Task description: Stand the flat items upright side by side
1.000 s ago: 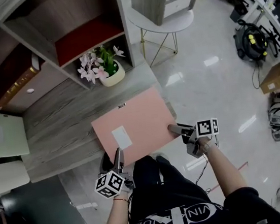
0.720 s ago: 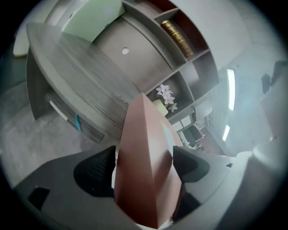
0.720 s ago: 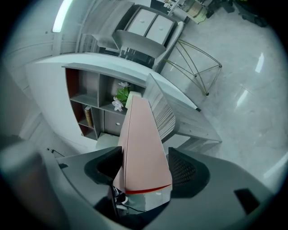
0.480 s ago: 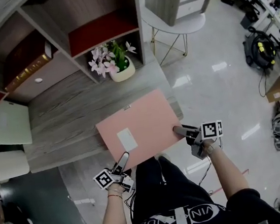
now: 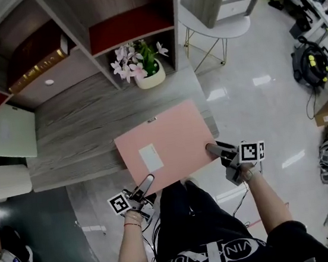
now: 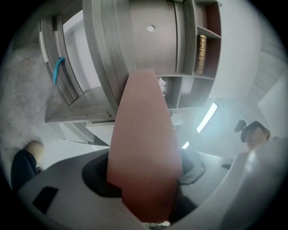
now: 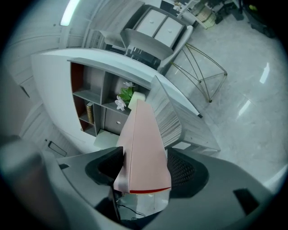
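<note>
grey desk: one pink folder; left tongs, right tongs just closing, grasping it.

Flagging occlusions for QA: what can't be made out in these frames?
- Print on the white label of the pink folder: too small in the head view.
- Desk surface beneath the folder: covered by it in the head view.
- Folder's underside: turned away from the head view.
- Lettering on the book on the shelf: too small and soft in the left gripper view.
</note>
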The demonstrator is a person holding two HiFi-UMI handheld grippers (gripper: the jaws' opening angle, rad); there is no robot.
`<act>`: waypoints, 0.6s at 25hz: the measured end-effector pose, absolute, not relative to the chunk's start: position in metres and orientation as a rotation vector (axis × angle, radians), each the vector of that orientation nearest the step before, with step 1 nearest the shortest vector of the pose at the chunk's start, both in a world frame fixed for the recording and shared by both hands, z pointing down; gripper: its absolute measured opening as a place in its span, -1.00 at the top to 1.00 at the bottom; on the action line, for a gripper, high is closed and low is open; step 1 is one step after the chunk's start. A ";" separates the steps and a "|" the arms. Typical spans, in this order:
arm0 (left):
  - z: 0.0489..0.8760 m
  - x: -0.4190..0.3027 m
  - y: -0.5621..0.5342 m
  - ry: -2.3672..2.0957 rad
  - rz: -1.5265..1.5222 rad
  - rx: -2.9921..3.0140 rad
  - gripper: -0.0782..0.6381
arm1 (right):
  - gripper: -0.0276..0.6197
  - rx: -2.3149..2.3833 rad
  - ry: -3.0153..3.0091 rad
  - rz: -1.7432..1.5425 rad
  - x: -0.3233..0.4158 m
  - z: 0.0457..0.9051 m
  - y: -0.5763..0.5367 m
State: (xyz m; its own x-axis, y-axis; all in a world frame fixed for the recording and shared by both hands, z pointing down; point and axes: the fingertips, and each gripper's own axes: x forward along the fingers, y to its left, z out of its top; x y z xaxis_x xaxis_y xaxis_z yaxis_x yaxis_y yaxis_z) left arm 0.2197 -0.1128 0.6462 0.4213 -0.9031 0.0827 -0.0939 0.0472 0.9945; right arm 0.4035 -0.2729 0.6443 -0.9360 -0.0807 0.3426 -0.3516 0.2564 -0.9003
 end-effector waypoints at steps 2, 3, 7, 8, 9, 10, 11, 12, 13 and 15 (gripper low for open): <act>0.642 0.219 -0.110 -0.986 -0.796 1.373 -0.05 | -0.05 0.432 -2.318 1.676 0.402 0.644 -0.274; 0.640 0.219 -0.108 -0.998 -0.795 1.365 -0.05 | -0.05 0.436 -2.325 1.658 0.401 0.642 -0.274; 0.630 0.213 -0.100 -1.046 -0.783 1.362 -0.04 | 0.04 0.414 -2.346 1.611 0.393 0.637 -0.270; 0.627 0.211 -0.097 -1.055 -0.781 1.366 -0.03 | 0.05 0.399 -2.345 1.609 0.390 0.636 -0.269; 0.623 0.210 -0.095 -1.064 -0.781 1.371 -0.02 | 0.05 0.380 -2.343 1.609 0.388 0.636 -0.267; 0.620 0.208 -0.091 -1.075 -0.782 1.376 -0.01 | 0.06 0.359 -2.342 1.607 0.384 0.635 -0.264; 0.617 0.207 -0.086 -1.088 -0.786 1.378 -0.01 | 0.06 0.338 -2.345 1.604 0.381 0.633 -0.261; 0.614 0.205 -0.081 -1.103 -0.792 1.375 -0.01 | 0.06 0.318 -2.349 1.598 0.377 0.631 -0.258; 0.611 0.204 -0.076 -1.117 -0.802 1.367 -0.01 | 0.06 0.299 -2.355 1.591 0.373 0.629 -0.255; 0.605 0.200 -0.067 -1.152 -0.822 1.345 -0.01 | 0.06 0.263 -2.366 1.579 0.363 0.625 -0.252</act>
